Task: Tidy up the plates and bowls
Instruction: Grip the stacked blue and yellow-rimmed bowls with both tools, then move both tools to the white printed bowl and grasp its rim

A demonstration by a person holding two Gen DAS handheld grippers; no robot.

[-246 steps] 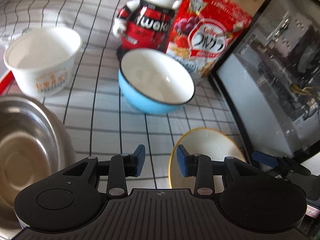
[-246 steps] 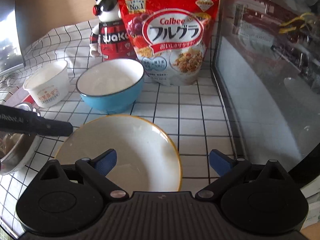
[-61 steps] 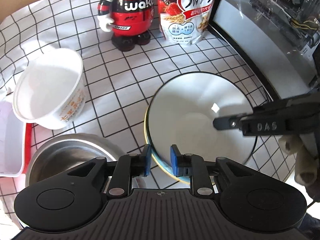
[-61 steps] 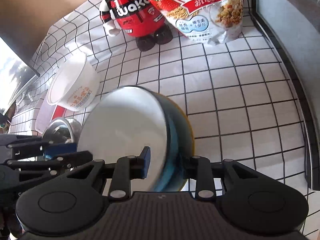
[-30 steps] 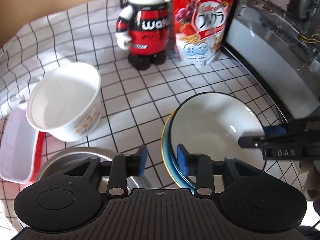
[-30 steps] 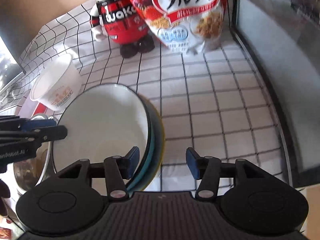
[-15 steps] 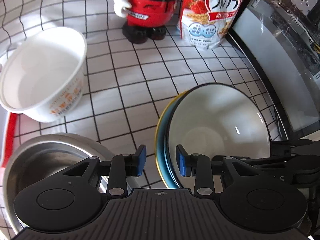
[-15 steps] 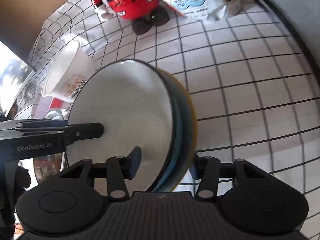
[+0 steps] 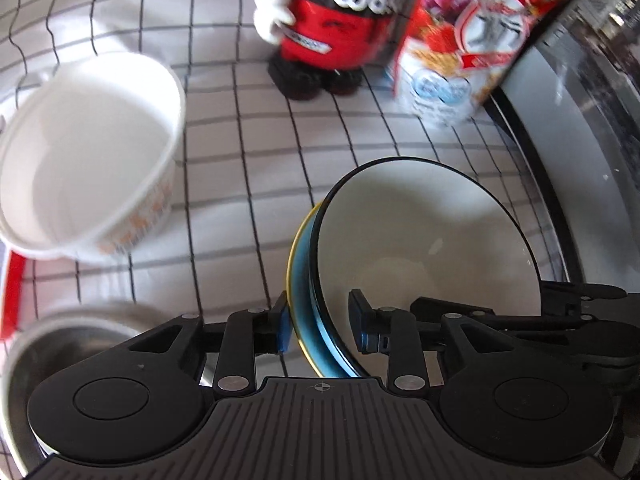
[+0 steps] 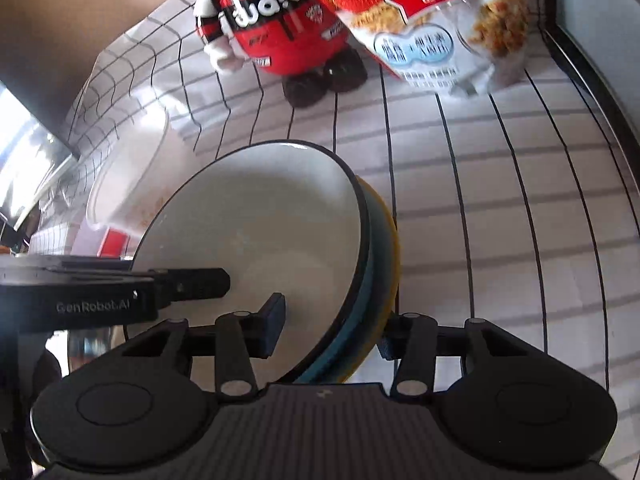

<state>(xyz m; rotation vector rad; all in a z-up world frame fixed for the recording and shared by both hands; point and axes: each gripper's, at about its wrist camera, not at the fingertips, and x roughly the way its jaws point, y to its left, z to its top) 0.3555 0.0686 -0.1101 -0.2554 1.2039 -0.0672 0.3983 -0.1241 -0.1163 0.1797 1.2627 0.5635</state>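
A blue bowl with a white inside (image 9: 424, 240) sits nested in a yellow-rimmed plate (image 9: 292, 280); both also show in the right wrist view, the bowl (image 10: 256, 236) and the plate (image 10: 394, 256). My left gripper (image 9: 320, 330) straddles the left rim of both, its jaws part open, one finger outside and one inside the bowl. My right gripper (image 10: 332, 328) straddles the right rim the same way. The stack looks tilted and held between the two grippers. A white paper bowl (image 9: 84, 152) stands to the left.
A steel bowl (image 9: 72, 332) lies at lower left, beside a red and white box (image 9: 12, 264). A red robot figure (image 9: 332, 20) and a cereal bag (image 9: 476, 36) stand at the back. A dark glass-fronted appliance (image 9: 580, 120) borders the right side.
Both grippers have moved forward and lower over the stack since half a second ago. The jaws now sit further apart around the rims. Before that, the blue bowl was set into the plate.
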